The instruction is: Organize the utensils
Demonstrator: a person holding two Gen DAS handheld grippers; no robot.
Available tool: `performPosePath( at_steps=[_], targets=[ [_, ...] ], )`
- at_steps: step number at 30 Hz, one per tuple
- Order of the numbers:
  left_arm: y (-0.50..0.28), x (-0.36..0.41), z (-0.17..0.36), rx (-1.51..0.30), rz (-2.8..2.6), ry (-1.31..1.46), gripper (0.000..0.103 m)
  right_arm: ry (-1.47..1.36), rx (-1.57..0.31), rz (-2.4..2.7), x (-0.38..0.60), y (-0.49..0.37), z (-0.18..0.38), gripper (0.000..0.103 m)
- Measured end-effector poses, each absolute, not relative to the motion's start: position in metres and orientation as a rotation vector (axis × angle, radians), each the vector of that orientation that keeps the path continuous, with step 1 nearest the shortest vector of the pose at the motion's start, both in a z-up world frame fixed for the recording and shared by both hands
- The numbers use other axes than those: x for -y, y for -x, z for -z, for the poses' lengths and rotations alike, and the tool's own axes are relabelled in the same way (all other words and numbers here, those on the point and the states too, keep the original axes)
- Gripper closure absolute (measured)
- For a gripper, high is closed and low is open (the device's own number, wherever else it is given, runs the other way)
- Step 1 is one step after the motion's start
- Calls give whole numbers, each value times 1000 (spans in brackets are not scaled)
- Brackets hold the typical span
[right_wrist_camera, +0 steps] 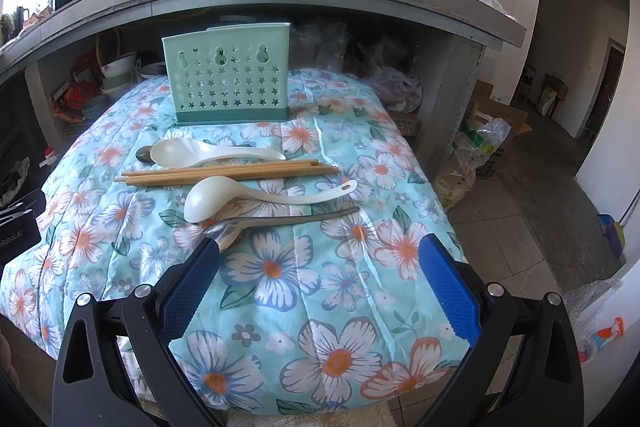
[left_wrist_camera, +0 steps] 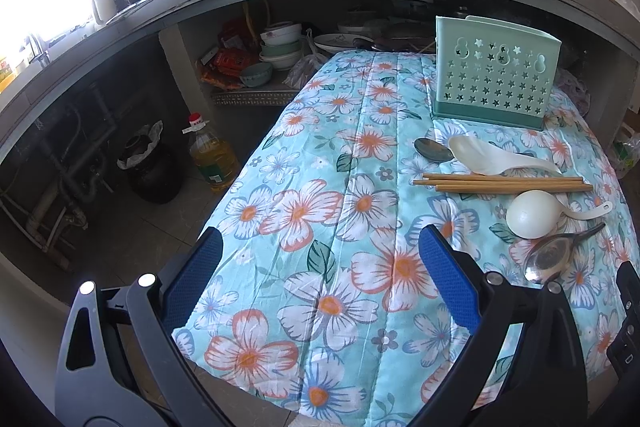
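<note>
Hovering over the floral cloth [right_wrist_camera: 280, 275], we hold our left gripper [left_wrist_camera: 320, 259] and right gripper [right_wrist_camera: 320, 263] spread wide, gripping nothing. Spoons and chopsticks [right_wrist_camera: 228, 173] lie before the green holder [right_wrist_camera: 228, 83] at the far edge.

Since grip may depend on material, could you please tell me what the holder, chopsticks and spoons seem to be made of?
Holder: likely moulded plastic, matt mint green with star cutouts.
Chopsticks: probably wood or bamboo, tan and matt.
Two white spoons: plastic or melamine, smooth sheen.
Near spoon: metal, mirror-like bowl.
</note>
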State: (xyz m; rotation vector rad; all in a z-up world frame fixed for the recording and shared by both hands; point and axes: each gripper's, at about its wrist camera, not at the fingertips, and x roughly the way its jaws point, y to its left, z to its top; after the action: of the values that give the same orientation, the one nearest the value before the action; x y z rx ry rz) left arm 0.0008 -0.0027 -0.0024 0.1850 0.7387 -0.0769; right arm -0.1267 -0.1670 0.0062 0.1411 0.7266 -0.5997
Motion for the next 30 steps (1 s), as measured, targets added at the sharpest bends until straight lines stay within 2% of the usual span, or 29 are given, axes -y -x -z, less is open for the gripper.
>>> performPosePath(
  at_steps=[30],
  targets=[
    [18,28,6,-769,223,-215,9,-138,-718,631,175,128,-8,6]
  ],
)
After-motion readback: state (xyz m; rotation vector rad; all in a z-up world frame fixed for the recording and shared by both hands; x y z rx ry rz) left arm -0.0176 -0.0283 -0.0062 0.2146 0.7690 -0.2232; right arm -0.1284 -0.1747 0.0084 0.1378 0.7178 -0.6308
